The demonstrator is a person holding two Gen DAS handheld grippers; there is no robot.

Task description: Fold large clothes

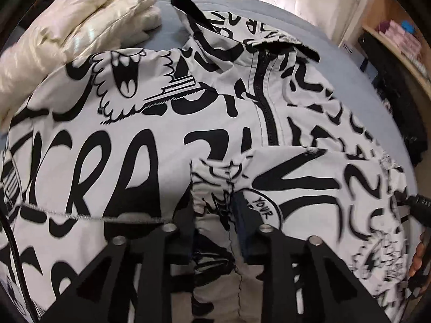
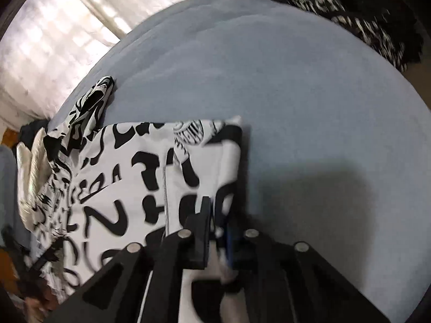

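A large white jacket (image 1: pixel 134 134) with black graffiti print and a black zipper (image 1: pixel 265 107) lies spread on a grey-blue bed (image 1: pixel 336 62). My left gripper (image 1: pixel 215 215) is shut on a fold of the jacket, which bunches between the fingers. In the right wrist view the jacket (image 2: pixel 129 177) lies to the left on the bed (image 2: pixel 296 107), with a straight folded edge on its right. My right gripper (image 2: pixel 218 228) is shut on the jacket's near right edge. The right gripper also shows at the right edge of the left wrist view (image 1: pixel 414 202).
A cream puffy jacket (image 1: pixel 75 27) lies on the bed at the far left. A dark patterned garment (image 2: pixel 363 21) lies at the far right of the bed. Curtains (image 2: pixel 67 32) hang behind the bed. A wooden shelf (image 1: pixel 398 40) stands at right.
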